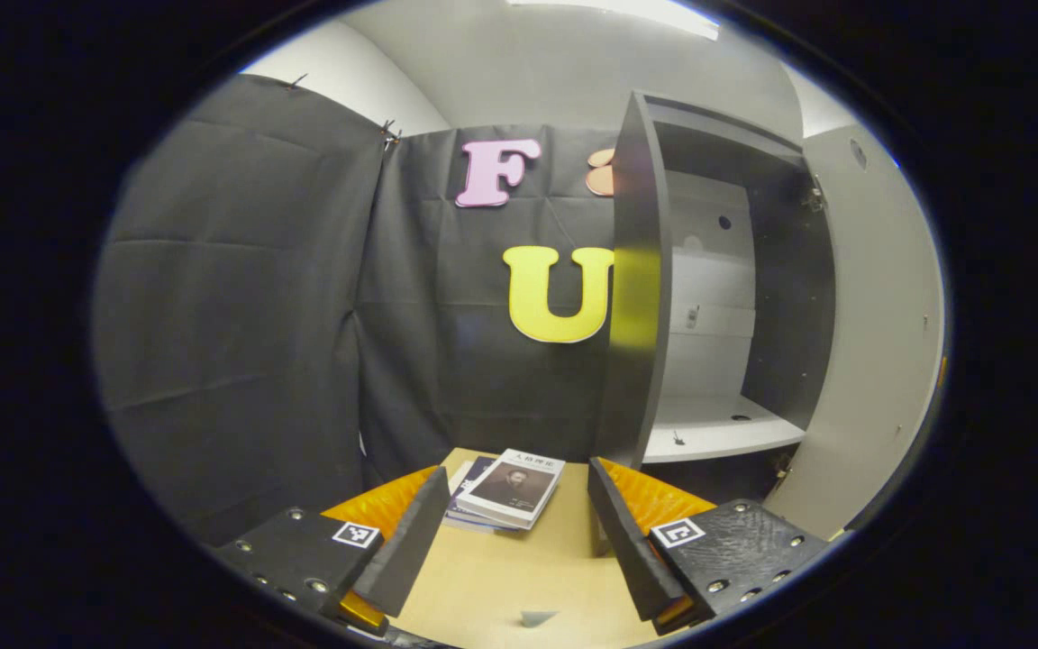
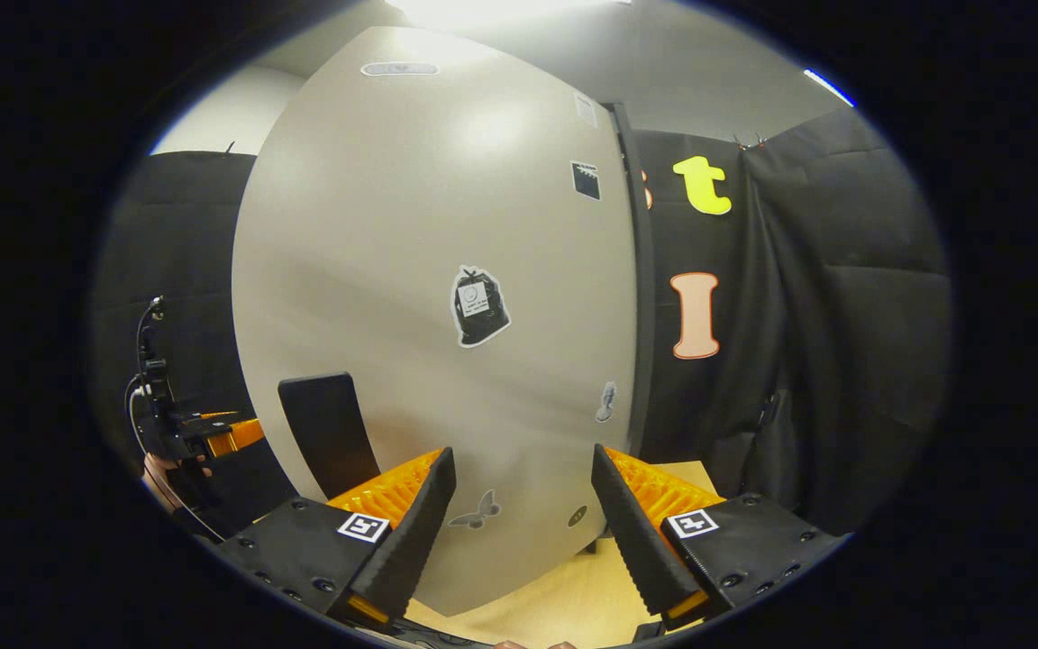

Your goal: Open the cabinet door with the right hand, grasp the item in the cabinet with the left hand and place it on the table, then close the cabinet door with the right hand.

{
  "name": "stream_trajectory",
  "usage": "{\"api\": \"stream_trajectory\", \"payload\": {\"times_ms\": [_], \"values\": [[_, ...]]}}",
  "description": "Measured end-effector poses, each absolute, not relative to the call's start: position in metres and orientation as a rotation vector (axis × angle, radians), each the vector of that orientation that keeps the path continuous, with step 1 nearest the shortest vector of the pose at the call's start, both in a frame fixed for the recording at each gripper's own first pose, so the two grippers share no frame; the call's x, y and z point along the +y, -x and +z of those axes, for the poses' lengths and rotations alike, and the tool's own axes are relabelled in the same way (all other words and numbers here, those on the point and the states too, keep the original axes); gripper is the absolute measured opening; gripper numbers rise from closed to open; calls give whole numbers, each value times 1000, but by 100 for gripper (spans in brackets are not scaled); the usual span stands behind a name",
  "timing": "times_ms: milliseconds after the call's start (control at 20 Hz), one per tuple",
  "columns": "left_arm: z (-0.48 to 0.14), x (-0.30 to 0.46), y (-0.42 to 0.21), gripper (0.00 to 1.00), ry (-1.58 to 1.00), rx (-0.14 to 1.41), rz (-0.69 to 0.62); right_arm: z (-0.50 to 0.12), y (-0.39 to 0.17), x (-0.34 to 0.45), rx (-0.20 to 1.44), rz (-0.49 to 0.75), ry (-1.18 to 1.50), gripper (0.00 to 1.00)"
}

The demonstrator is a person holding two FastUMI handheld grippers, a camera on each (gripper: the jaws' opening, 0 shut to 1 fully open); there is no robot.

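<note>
A stack of two books point(image 1: 508, 491) lies flat on the tan table point(image 1: 519, 577), just beyond my left gripper point(image 1: 517, 487), which is open and apart from the stack. The dark cabinet point(image 1: 636, 288) stands at the right with its white shelf point(image 1: 717, 424) showing and its pale door point(image 1: 879, 342) swung open. In the right gripper view the door's outer face point(image 2: 411, 270) is close ahead, with a black handle point(image 2: 330, 442) low on the left. My right gripper point(image 2: 523, 469) is open before the door, holding nothing.
The black cloth wall point(image 1: 240, 315) closes the booth behind and to the left. The other gripper point(image 2: 204, 433), held in a hand, shows far left past the door's edge. A strip of table point(image 2: 573, 604) lies under the door.
</note>
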State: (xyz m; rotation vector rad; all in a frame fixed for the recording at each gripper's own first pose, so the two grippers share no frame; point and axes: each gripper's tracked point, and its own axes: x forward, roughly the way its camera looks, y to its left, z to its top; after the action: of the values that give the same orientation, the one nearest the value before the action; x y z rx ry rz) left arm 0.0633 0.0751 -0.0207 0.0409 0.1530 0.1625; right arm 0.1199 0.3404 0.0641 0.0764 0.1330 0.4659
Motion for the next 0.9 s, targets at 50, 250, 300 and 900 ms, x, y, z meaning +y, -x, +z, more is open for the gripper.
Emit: {"api": "stream_trajectory", "payload": {"times_ms": [50, 250, 300, 900], "values": [[-21, 80, -62, 92, -35, 153, 163, 61, -121, 353, 147, 493, -106, 96], [-18, 106, -63, 91, -29, 150, 174, 58, -124, 394, 190, 557, -214, 96], [-18, 111, -64, 92, -35, 148, 178, 56, -133, 396, 196, 557, -210, 96], [-12, 77, -68, 93, 25, 150, 14, 62, -146, 342, 131, 403, -224, 97]]}}
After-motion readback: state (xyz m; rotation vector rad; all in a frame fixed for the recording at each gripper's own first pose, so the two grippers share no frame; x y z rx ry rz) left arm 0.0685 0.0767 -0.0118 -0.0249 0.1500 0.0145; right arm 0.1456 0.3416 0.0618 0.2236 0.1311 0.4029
